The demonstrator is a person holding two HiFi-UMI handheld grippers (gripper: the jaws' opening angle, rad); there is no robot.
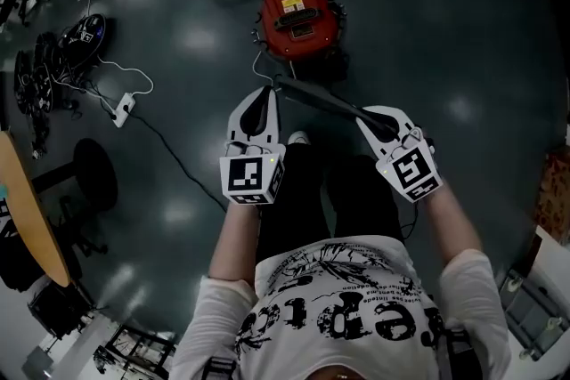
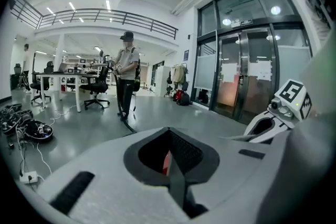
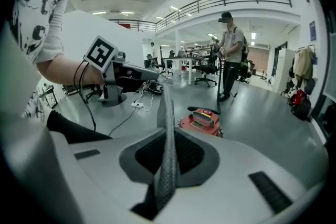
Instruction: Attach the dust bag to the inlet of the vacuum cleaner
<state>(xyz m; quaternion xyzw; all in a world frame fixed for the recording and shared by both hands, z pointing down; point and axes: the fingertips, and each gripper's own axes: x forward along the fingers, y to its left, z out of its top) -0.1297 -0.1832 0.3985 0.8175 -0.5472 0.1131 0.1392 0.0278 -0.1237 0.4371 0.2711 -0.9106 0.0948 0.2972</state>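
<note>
Grey shiny floor [image 1: 463,31] below, red vacuum cleaner [image 1: 298,18] at 12 o'clock. Grips dust bag [image 1: 325,100] pulled flat between left gripper [image 1: 267,90] at 7 o'clock and right gripper [image 1: 367,115] at 5, both pinched shut on it. Keep it tight, go down slow, line up with inlet.

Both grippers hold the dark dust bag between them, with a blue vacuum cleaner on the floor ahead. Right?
The vacuum cleaner is red, not blue, as the head view shows; the left gripper and right gripper do hold the dust bag between them.
</note>
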